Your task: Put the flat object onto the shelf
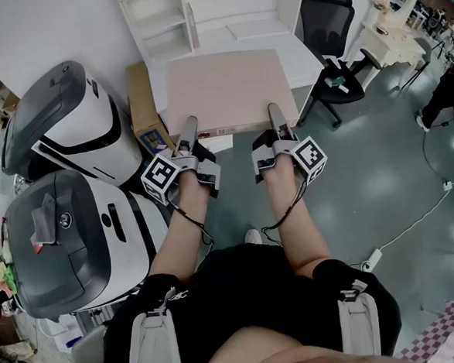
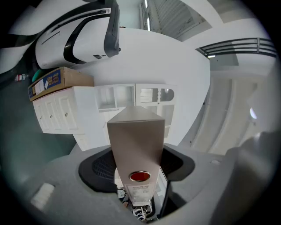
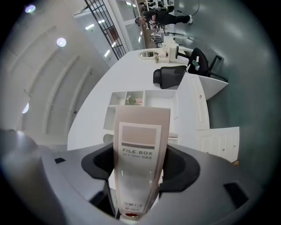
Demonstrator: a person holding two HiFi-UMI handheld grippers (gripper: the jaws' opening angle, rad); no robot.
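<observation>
Box (image 1: 224,88): held flat out front, between both tools.
Left tool (image 1: 186,131): pinching its near edge.
Right tool (image 1: 275,121): pinching it too (same edge).
Shelf (image 1: 158,20): far, beyond the box, a bit left.

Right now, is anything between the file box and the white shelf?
Nothing visible. The file box, held by the left gripper and right gripper, faces the white shelf directly; the cardboard box and the chair stand off to the sides.
</observation>
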